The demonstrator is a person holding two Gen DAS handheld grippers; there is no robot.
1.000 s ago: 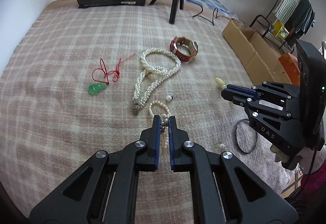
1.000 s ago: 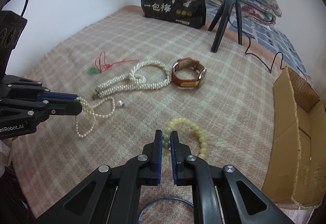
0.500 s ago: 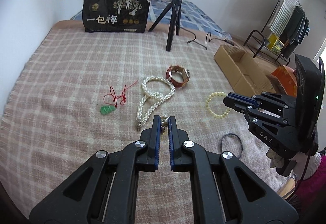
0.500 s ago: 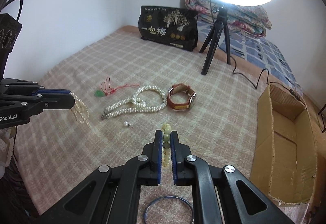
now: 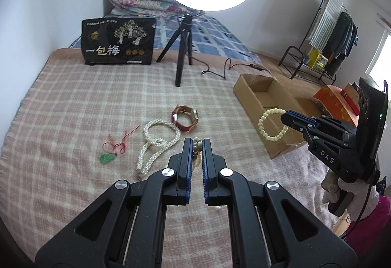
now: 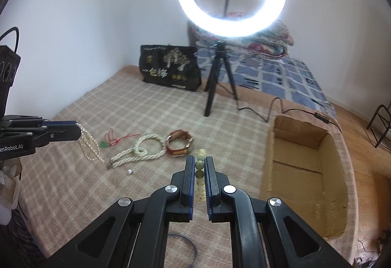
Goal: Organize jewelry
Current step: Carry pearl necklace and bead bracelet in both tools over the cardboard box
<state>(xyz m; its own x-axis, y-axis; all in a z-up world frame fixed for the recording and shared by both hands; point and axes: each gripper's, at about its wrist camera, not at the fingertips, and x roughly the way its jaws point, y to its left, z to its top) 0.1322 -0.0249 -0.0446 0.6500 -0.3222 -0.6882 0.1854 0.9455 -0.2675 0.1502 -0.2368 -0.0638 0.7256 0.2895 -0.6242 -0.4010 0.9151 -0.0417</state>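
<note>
My left gripper [image 5: 196, 141] is shut on a thin pearl strand [image 5: 195, 153], which hangs off the blanket. In the right wrist view that gripper [image 6: 77, 131] is at the left with the pearl strand [image 6: 90, 148] dangling below its tips. My right gripper [image 6: 198, 158] is shut on a pale yellow bead bracelet [image 6: 201, 152]. From the left wrist view the right gripper [image 5: 283, 118] holds the bracelet [image 5: 271, 138] in the air in front of the cardboard box [image 5: 254, 94]. Both grippers are above the plaid blanket.
On the blanket lie a thick pearl rope necklace [image 5: 156, 143], a brown leather watch [image 5: 185, 119], a green pendant on red cord [image 5: 107, 158], a loose pearl [image 6: 129, 171] and a blue ring [image 6: 190, 246]. The open box [image 6: 305, 170] sits right. A ring-light tripod [image 5: 182, 58] and black bag [image 5: 119, 42] stand behind.
Both grippers have risen and tilted up, lifting the pearl strand and the bead bracelet off the blanket. The bracelet now hangs nearer the cardboard box.
</note>
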